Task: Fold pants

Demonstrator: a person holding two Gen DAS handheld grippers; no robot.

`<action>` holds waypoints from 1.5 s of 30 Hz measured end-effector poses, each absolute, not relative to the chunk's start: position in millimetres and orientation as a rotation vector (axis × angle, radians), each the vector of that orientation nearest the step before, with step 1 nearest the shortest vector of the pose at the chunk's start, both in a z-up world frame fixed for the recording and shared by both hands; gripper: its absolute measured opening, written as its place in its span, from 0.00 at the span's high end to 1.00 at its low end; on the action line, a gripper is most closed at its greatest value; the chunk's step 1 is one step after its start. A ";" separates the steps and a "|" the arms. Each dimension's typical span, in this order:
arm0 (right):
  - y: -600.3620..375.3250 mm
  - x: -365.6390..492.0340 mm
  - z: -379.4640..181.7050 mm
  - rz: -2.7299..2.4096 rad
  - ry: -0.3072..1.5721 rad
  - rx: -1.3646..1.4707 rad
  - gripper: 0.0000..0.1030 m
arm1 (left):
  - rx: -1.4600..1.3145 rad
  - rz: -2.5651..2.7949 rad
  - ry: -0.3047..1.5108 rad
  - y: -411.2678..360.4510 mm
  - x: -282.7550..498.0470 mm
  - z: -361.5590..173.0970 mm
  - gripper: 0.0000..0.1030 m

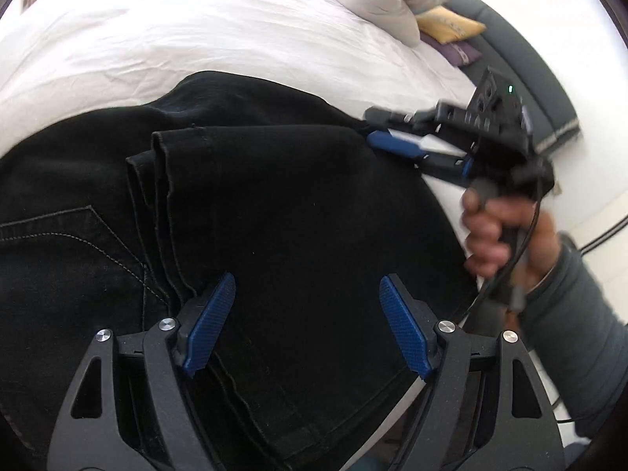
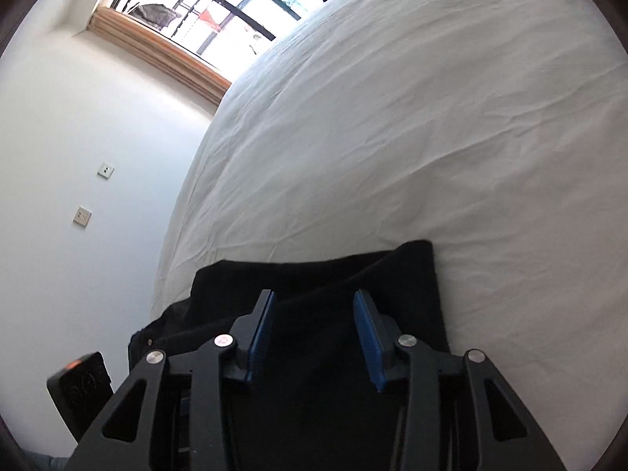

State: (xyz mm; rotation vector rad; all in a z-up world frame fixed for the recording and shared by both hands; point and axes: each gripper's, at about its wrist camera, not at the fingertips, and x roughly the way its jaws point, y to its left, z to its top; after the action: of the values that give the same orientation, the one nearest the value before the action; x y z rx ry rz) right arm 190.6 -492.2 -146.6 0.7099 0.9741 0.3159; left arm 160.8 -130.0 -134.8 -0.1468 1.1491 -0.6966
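The black pants (image 1: 274,204) lie on the white bed sheet (image 1: 176,39) in front of me, near the bed's edge. One leg is folded back over the seat, so its hemmed cuff (image 1: 172,145) rests on top, just beside the stitched back pocket (image 1: 66,243). From my right wrist the pants (image 2: 314,274) show as a dark folded slab with a square corner against the sheet (image 2: 431,117).

My left claw (image 1: 306,322) hangs over the folded leg with its blue pads spread wide and nothing clamped between them; the cloth lies below the gap. My right claw (image 2: 312,337) also stands released, its pads apart over the black cloth without pinching it. In the left wrist view that right claw (image 1: 386,143) is blurred, its tips at the far edge of the pants, and my right hand (image 1: 498,235) grips its handle, a grey sleeve (image 1: 569,314) behind it with a cable running past.

Farther off lie a beige pillow (image 1: 392,0), a yellow cushion (image 1: 451,23) and a purple one (image 1: 455,51) against a dark headboard (image 1: 522,62). The other way stand a white wall (image 2: 78,157) with two sockets and a barred window (image 2: 216,0).
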 end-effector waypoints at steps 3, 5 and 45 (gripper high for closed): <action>-496.5 174.5 -127.5 0.274 0.977 0.715 0.57 | -0.145 -0.729 1.122 -126.7 147.3 -118.0 0.27; -484.9 147.5 -111.6 0.353 0.947 0.701 0.56 | -0.117 -0.756 1.110 -125.1 135.9 -115.7 0.27; -347.5 141.0 -116.5 0.555 1.018 0.719 0.24 | -1.021 -0.117 0.881 207.8 11.9 -133.2 0.00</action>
State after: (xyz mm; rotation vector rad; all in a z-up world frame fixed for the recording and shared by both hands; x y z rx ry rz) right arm 141.0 -347.5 -116.5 0.7189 1.0180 0.5552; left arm 11.9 207.8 -133.2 -1.0207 0.8808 -0.1168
